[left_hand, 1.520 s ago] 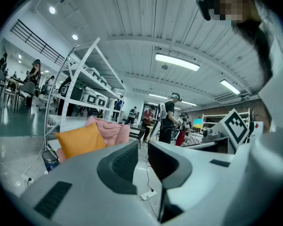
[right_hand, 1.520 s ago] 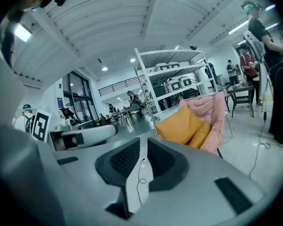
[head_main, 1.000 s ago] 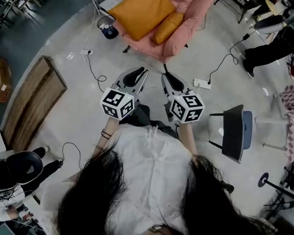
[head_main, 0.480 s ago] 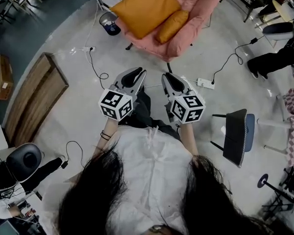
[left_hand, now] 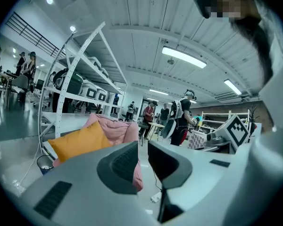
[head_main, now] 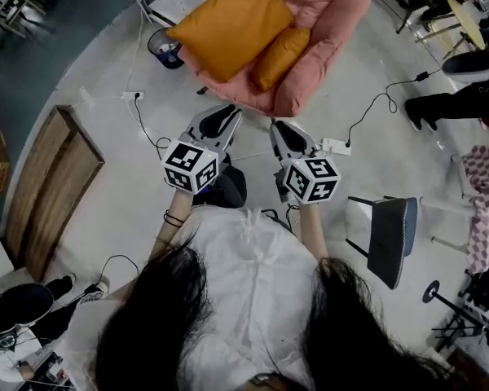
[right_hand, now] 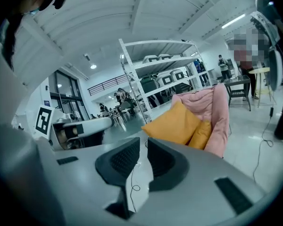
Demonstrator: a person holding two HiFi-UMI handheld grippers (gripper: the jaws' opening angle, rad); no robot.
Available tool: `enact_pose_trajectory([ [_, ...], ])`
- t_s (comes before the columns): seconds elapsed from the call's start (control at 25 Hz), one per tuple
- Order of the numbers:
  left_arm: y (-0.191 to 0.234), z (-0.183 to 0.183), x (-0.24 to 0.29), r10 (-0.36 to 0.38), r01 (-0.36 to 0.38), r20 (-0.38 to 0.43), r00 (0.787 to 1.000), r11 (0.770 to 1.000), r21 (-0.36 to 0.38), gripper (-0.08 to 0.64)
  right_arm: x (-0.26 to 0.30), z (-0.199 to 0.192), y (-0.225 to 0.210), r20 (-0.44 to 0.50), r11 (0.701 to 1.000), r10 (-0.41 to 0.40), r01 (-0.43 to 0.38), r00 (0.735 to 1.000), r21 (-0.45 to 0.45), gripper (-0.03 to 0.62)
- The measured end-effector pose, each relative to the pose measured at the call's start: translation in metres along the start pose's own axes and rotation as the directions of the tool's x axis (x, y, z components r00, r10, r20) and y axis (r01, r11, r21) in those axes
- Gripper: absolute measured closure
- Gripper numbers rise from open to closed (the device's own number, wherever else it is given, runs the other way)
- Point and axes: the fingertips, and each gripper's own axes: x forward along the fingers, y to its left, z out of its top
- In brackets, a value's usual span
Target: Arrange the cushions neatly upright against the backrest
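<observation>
With both pairs of jaws nearly closed on nothing, the big cushion lies ahead of your left gripper, the small cushion nearer your right gripper.

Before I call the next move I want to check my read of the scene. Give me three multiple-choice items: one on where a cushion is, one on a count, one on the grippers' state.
1. Where is the large orange cushion?
A. on a bed
B. on the pink armchair
C. on a dining table

2. How many orange cushions show?
A. one
B. three
C. two

3. The left gripper and right gripper are:
A. both empty, fingers nearly together
B. both clamped on one cushion
C. each holding a cushion

Answers:
1 B, it rests on the armchair.
2 C, a small orange cushion lies beside the large one.
3 A, each gripper view shows only a narrow gap with nothing in it.
</observation>
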Motion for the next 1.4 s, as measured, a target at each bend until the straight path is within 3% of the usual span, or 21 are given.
enact_pose_trajectory([
  [0.24,0.075,0.017,0.022,-0.019,0.018,-0.018,1.000,0.999,-0.044,0.485,0.074,0.020,0.000,-0.025,0.999,-0.028,0.029,0.999,0.028,0.529],
  [0.64,0.161,0.041,0.043,-0.039,0.038,-0.024,0.999,0.999,-0.034,0.485,0.145,0.046,-0.001,-0.029,0.996,-0.077,0.078,0.997,0.040,0.529],
  [1.0,0.175,0.032,0.067,-0.071,0.067,-0.053,0.996,0.996,-0.060,0.485,0.161,0.053,-0.025,-0.061,0.991,-0.120,0.123,0.991,0.043,0.529],
  [1.4,0.214,0.037,0.113,-0.017,0.012,-0.072,0.997,0.998,-0.065,0.485,0.215,0.071,-0.072,-0.079,0.995,-0.072,0.077,0.994,0.068,0.529],
])
